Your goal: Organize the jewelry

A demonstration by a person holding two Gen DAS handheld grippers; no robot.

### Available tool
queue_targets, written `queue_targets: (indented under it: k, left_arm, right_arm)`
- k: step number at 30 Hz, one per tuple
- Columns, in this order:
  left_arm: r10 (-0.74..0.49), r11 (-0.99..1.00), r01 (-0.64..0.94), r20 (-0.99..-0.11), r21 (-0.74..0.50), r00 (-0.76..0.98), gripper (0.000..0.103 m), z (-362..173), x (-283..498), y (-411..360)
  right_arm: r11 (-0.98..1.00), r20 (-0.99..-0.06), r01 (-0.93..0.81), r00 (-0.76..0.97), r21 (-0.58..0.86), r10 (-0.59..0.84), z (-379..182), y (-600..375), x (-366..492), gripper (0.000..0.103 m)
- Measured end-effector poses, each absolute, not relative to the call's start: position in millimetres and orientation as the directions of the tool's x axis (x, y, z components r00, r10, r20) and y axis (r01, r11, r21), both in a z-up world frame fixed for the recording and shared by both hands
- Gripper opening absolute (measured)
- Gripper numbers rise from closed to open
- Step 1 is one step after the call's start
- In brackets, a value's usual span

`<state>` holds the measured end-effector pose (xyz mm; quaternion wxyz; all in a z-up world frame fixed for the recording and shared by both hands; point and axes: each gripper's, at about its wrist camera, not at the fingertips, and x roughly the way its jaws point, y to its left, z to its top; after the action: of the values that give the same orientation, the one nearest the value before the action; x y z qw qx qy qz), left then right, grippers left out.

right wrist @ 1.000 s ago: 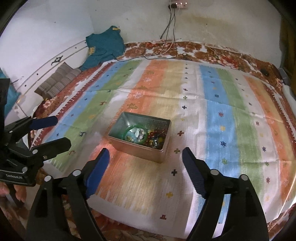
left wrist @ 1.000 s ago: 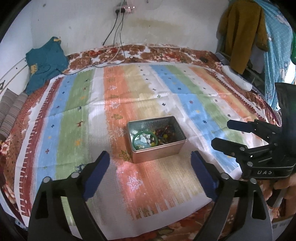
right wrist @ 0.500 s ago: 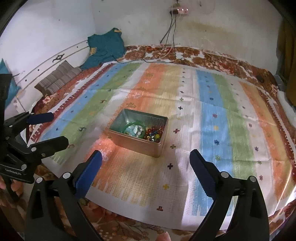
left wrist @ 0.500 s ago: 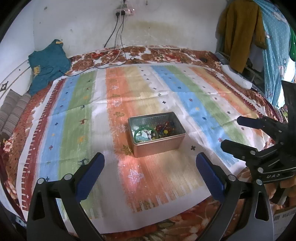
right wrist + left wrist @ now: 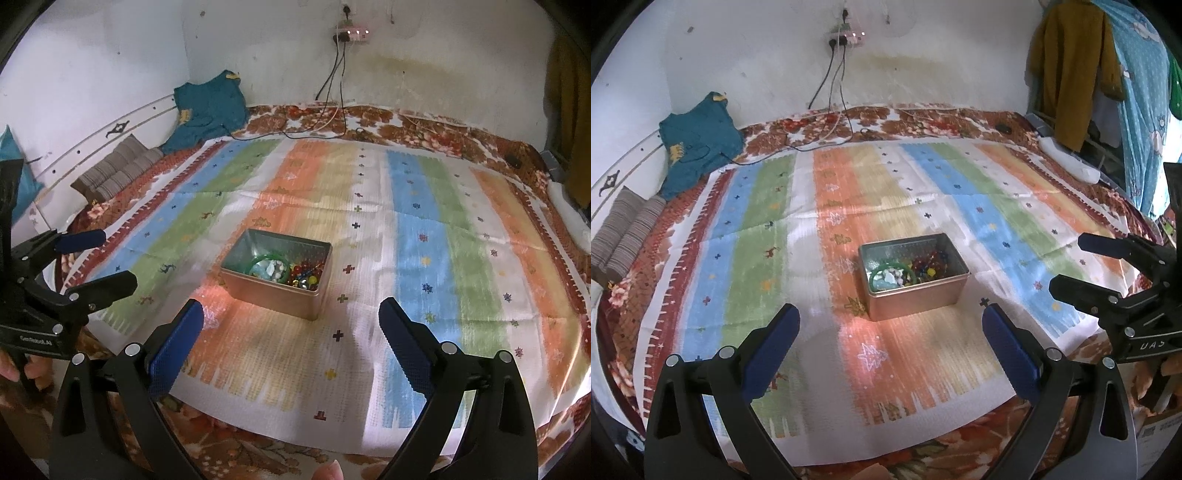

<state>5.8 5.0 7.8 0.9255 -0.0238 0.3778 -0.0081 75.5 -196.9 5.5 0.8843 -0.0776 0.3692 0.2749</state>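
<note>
1. Far left, by the wall: folded striped cushion (image 5: pixel 114 173) and a teal garment (image 5: pixel 208 109), both on the floral bedspread (image 5: pixel 424 127), well clear of the work area.
2. Left gripper (image 5: pixel 891 323): blue-padded fingers (image 5: pixel 768 356) spread wide apart, nothing btwn them, nothing touched. It hangs above the near edge of the striped cloth (image 5: pixel 738 258). In the right wrist view it shows at the left edge (image 5: pixel 99 258), also spread, w/ fingertips of the hand under it.
3. Centre: metal tin (image 5: pixel 916 291), lid off, sits on the orange stripe of the cloth, beyond both grippers and apart from them. In the right wrist view it's at (image 5: pixel 277 286).
4. Inside the tin: green bangle (image 5: pixel 890 271) in the left half w/ pale blue-white pieces inside its ring; red/mixed-colour beads (image 5: pixel 931 264) piled in the right half. Single pieces too small to tell.
5. Right gripper (image 5: pixel 291 321): fingers (image 5: pixel 406 350) wide apart too, empty, over the cloth's near edge, tin ahead of the gap. In the left wrist view it shows at the right edge (image 5: pixel 1067 264).
6. Back wall: socket strip (image 5: pixel 846 37) w/ cables hanging down to the bed.
7. Far right: hanging clothes (image 5: pixel 1071 66), mustard and light blue.
</note>
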Motion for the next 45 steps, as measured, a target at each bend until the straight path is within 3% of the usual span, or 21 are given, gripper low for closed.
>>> queue_targets:
  k: [45]
  left_arm:
    - [-0.037,0.999,0.021,-0.672,-0.033,0.74,0.097,12,-1,-4]
  right_arm:
    - [0.838,-0.666,-0.541,0.598,0.075,0.446,13,-201,67,0.097]
